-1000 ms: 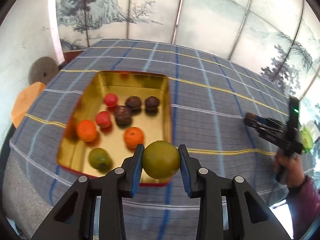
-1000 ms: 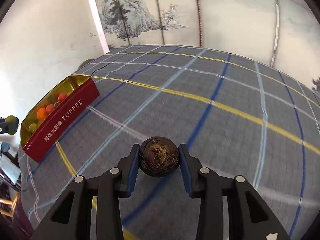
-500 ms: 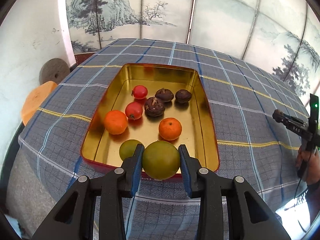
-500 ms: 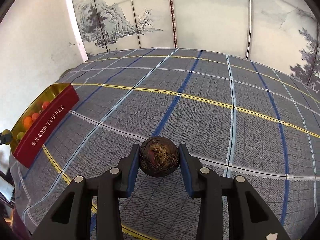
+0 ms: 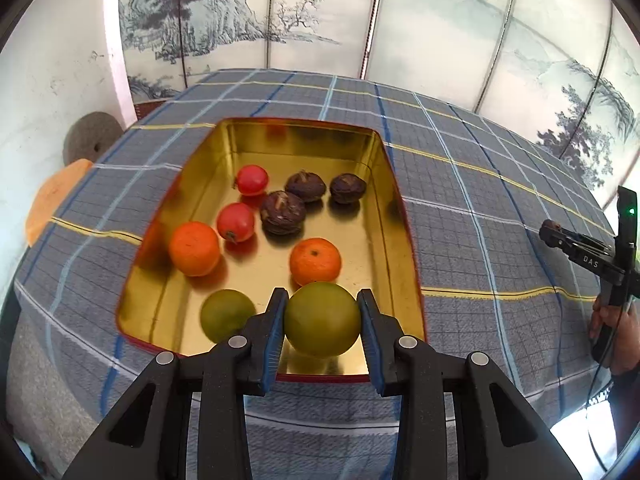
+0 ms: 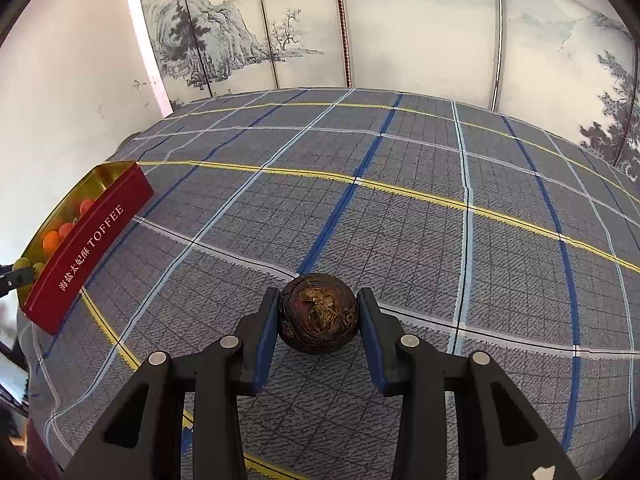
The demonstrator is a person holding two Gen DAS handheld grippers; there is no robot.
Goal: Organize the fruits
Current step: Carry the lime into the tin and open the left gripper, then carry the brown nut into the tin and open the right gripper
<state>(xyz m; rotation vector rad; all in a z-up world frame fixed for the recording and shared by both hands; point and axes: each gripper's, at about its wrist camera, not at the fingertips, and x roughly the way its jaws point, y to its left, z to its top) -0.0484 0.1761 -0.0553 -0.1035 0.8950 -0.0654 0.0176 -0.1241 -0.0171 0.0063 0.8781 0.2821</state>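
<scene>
My left gripper point(image 5: 322, 322) pinches a smooth green fruit point(image 5: 322, 320) over the shiny gold tin's point(image 5: 400, 216) near edge, angled down, oranges at ten and twelve o'clock. My right gripper point(image 6: 318, 314) clamps a wrinkled dark ball point(image 6: 318, 312) above the woven plaid cloth point(image 6: 400, 220).

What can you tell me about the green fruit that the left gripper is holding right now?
The green fruit is round, smooth and olive-green with a yellowish tinge and no stem showing. The left gripper is shut on it, its blue-edged pads pressing both sides. It hangs over the near end of the gold-lined tin, just in front of an orange and right of a second green fruit lying inside. Its underside is hidden.
</scene>
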